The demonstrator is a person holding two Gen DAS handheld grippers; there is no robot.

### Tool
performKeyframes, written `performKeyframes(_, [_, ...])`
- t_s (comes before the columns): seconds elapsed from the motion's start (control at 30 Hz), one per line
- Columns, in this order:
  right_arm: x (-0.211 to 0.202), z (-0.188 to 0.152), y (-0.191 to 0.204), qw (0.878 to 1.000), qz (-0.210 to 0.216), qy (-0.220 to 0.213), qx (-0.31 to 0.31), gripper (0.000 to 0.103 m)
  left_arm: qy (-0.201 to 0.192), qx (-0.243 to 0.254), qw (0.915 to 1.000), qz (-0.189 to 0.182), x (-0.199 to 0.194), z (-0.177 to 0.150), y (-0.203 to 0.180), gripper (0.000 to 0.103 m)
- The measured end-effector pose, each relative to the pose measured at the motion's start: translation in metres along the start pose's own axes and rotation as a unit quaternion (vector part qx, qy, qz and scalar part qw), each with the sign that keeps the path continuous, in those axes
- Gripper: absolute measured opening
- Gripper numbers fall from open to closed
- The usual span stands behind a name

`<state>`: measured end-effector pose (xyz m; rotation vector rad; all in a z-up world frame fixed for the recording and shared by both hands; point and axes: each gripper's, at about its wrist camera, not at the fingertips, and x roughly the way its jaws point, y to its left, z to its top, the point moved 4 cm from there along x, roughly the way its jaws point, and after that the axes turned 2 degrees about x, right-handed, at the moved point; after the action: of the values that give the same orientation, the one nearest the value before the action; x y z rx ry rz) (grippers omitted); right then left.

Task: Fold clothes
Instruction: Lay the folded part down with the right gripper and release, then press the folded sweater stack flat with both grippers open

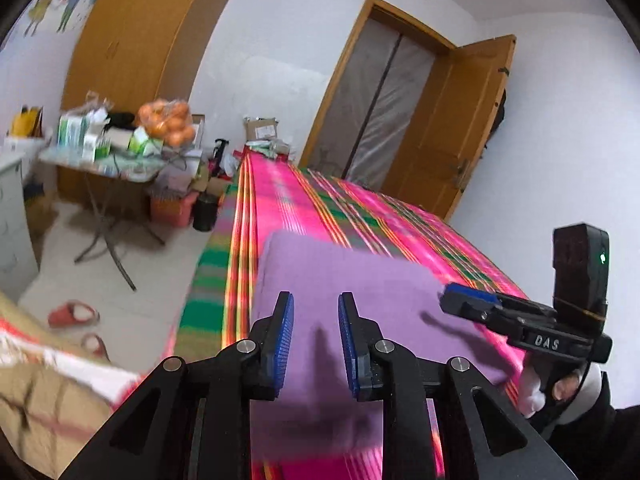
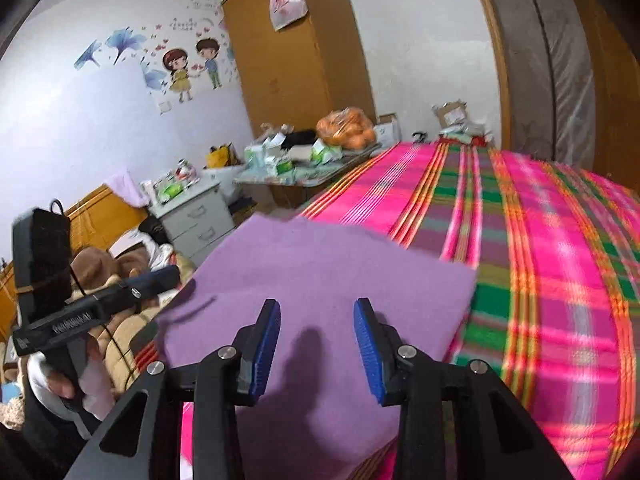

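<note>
A folded purple cloth lies flat on the bed, on its pink and green plaid sheet, near the bed's left edge. The left tool hovers over the near part of the cloth, blue pads apart with nothing between them. To its right, the right tool hangs over the same cloth, pads also apart and empty. Beyond the bed's far left corner stands a folding table bearing a bag of oranges.

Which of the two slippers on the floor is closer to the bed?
The lower slipper, near the picture's bottom edge, sits closer to the striped bed. The other slipper lies farther out on the floor.
</note>
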<state>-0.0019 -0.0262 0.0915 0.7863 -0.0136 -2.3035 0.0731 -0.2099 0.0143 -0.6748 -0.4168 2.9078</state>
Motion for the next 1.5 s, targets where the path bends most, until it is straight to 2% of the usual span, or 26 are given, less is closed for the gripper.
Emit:
performKeyframes(0.13, [0.013,0.017,-0.022,0.999,-0.02,0.009,0.027,0.039,0.017,0.042,0.9988,0.016,0.031,0.034,-0.002,0.024])
performKeyframes(0.2, [0.022,0.023,-0.035,0.998,-0.026,0.018,0.047,0.038,0.035,0.065,0.9973,-0.004,0.052,0.045,-0.005,0.024])
performKeyframes(0.37, [0.049,0.02,-0.06,0.994,-0.034,0.056,0.086,0.033,0.102,0.041,0.994,-0.008,0.091,0.038,0.012,0.024])
performKeyframes(0.43, [0.057,0.015,-0.064,0.993,-0.034,0.069,0.093,0.032,0.134,0.003,0.9907,-0.021,0.106,0.032,0.027,0.024])
performKeyframes(0.6, [0.064,0.015,-0.071,0.991,-0.031,0.077,0.103,0.031,0.148,-0.053,0.9864,-0.047,0.114,0.026,0.039,0.024])
performKeyframes(0.77, [0.065,0.014,-0.07,0.991,-0.032,0.079,0.105,0.032,0.151,-0.043,0.9869,-0.035,0.116,0.023,0.034,0.024])
performKeyframes(0.83, [0.065,0.015,-0.069,0.991,-0.034,0.078,0.101,0.032,0.152,-0.04,0.9871,-0.032,0.115,0.024,0.035,0.024])
performKeyframes(0.93, [0.061,0.015,-0.066,0.992,-0.035,0.072,0.094,0.032,0.147,-0.059,0.9862,-0.048,0.114,0.025,0.04,0.024])
performKeyframes(1.07, [0.027,0.008,-0.04,0.998,-0.036,0.031,0.042,0.034,0.107,-0.062,0.992,-0.026,0.089,0.027,0.041,0.024])
performKeyframes(1.13, [0.01,-0.001,-0.024,0.999,-0.025,0.021,0.021,0.034,0.081,-0.071,0.9936,-0.034,0.066,0.024,0.038,0.024])
performKeyframes(1.27, [-0.02,-0.028,0.003,1.0,-0.005,0.014,-0.008,0.034,0.044,-0.056,0.9973,-0.018,0.025,0.003,0.023,0.024])
performKeyframes(1.37, [-0.033,-0.048,0.013,1.0,-0.012,0.006,-0.026,0.034,0.017,-0.051,0.9985,0.007,0.001,-0.019,0.014,0.024])
performKeyframes(1.5, [-0.043,-0.065,0.011,0.999,-0.016,0.0,-0.038,0.022,0.02,-0.05,0.9985,0.001,-0.001,-0.044,0.01,0.024])
